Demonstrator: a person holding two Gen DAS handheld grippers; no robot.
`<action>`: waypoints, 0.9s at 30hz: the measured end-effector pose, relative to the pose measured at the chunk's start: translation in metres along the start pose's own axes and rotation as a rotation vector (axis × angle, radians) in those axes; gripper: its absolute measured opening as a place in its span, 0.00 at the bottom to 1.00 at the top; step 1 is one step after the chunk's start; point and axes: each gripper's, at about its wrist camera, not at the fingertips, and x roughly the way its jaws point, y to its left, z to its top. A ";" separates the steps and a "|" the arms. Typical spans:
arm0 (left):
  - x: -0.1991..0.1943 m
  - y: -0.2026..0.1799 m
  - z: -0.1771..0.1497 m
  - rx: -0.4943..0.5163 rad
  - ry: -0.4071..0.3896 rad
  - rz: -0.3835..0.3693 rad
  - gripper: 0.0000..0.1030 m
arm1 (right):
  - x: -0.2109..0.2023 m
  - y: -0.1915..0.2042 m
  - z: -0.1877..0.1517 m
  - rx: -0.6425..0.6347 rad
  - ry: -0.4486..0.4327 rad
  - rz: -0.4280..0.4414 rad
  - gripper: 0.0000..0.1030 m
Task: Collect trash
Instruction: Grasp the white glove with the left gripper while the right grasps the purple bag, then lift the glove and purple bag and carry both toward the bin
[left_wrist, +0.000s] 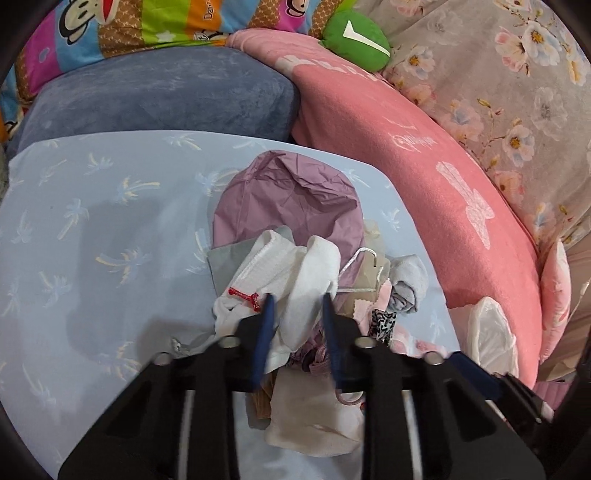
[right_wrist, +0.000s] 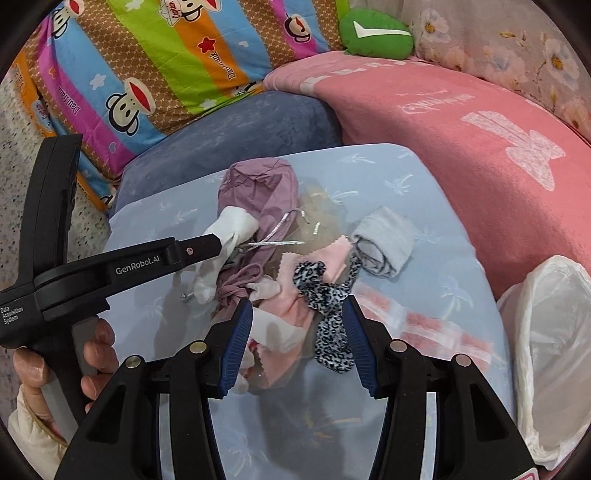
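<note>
A pile of trash lies on the light blue palm-print board (left_wrist: 92, 229) (right_wrist: 443, 273). It holds a crumpled mauve bag (left_wrist: 288, 199) (right_wrist: 262, 184), a white cloth (left_wrist: 303, 280) (right_wrist: 231, 227), a leopard-print strip (right_wrist: 327, 306) (left_wrist: 382, 321), pink fabric swatches (right_wrist: 295, 314) and a rolled grey sock (right_wrist: 384, 243) (left_wrist: 408, 284). My left gripper (left_wrist: 297, 301) (right_wrist: 225, 240) is shut on the white cloth. My right gripper (right_wrist: 297, 306) is open, low over the pink swatches and the leopard strip.
A white plastic bag (right_wrist: 554, 350) (left_wrist: 491, 336) lies at the board's right edge. A pink blanket (left_wrist: 424, 155) (right_wrist: 461, 129), a blue-grey cushion (left_wrist: 155, 96) (right_wrist: 236, 129), a striped monkey-print quilt (right_wrist: 147, 62) and a green plush (left_wrist: 354, 40) surround the board.
</note>
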 end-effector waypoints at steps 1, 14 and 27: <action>0.000 0.001 0.000 -0.003 0.003 -0.010 0.13 | 0.005 0.003 0.001 -0.003 0.010 0.014 0.46; -0.021 0.007 0.005 0.004 -0.052 0.012 0.07 | 0.039 0.038 -0.003 -0.060 0.092 0.078 0.08; -0.074 -0.027 0.018 0.062 -0.170 0.008 0.07 | -0.039 0.042 0.023 -0.070 -0.093 0.099 0.06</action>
